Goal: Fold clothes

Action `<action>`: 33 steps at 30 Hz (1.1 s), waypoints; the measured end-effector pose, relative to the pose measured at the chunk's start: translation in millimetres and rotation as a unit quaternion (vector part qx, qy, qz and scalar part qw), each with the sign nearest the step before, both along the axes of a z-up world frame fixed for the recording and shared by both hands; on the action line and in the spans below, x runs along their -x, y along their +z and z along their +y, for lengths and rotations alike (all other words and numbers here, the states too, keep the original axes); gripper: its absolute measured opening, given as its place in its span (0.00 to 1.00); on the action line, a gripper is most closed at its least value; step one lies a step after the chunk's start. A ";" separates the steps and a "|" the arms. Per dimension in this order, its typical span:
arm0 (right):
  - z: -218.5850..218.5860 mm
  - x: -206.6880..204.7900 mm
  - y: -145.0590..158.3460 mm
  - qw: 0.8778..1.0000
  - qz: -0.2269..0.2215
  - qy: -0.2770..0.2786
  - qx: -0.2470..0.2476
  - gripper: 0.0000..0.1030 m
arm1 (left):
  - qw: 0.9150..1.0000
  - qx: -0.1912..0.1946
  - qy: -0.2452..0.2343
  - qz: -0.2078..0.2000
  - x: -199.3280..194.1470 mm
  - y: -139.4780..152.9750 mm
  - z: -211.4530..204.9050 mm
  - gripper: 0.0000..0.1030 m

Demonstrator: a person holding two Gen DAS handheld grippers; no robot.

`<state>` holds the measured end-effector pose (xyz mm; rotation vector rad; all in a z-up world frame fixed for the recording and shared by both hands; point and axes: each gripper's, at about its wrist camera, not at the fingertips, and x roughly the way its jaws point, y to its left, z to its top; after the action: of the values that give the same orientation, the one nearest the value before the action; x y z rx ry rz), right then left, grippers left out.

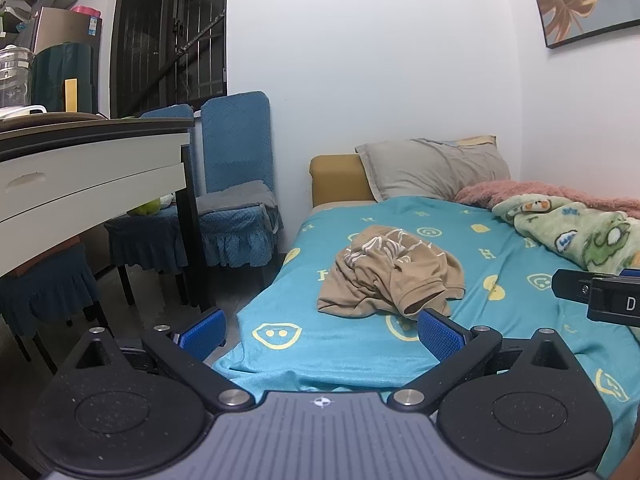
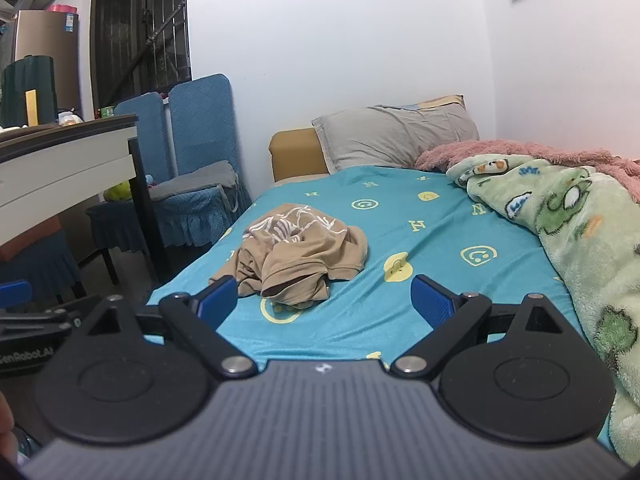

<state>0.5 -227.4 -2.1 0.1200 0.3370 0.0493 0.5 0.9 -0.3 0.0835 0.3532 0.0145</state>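
Shirt (image 2: pixel 296 252) crumpled on sheet (image 2: pixel 420 248) printed "H", "N"

framed picture (image 1: pixel 576 0) cropped by edge, left tongs (image 2: pixel 16 312) blurred

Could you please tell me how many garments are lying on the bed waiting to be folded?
1. A crumpled tan shirt lies on the teal sheet mid-bed, ahead of both open grippers. More clothes could be hidden under the green blanket on the right.
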 end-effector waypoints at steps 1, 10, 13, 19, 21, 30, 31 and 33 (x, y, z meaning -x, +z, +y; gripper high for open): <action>0.3 0.3 0.1 1.000 0.000 0.000 0.000 0.92 | 1.000 0.001 0.000 0.001 -0.3 -0.2 0.5 1.00; 1.7 -1.2 -1.7 1.000 0.002 0.000 -0.001 0.92 | 1.000 0.006 -0.005 0.005 -3.1 -2.0 5.0 1.00; 1.8 -5.0 -4.2 1.000 0.006 -0.001 -0.001 0.92 | 1.000 0.009 -0.003 0.006 0.9 0.0 2.4 1.00; 2.8 -15.1 -10.6 1.000 0.016 -0.002 -0.001 0.92 | 1.000 0.009 0.001 0.007 -0.1 -1.6 3.4 1.00; 3.2 -18.5 -12.7 1.000 0.019 -0.003 0.000 0.92 | 1.000 0.011 0.003 0.010 -0.7 -2.5 4.3 1.00; 27.3 -91.4 -77.2 0.996 0.087 0.014 0.010 0.92 | 1.000 0.008 0.007 0.022 -5.4 -7.6 5.0 1.00; 30.9 -98.6 -86.4 0.995 0.101 0.019 0.013 0.92 | 1.000 0.009 0.008 0.024 -6.0 -8.3 5.4 1.00; 37.5 -110.8 -103.6 0.991 0.126 0.032 0.030 0.92 | 1.000 0.011 0.008 0.028 -7.8 -10.0 6.4 1.00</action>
<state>111.3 -190.0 -105.6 0.0556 0.5935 0.0876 8.3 7.2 -10.4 0.0586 0.4101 0.0246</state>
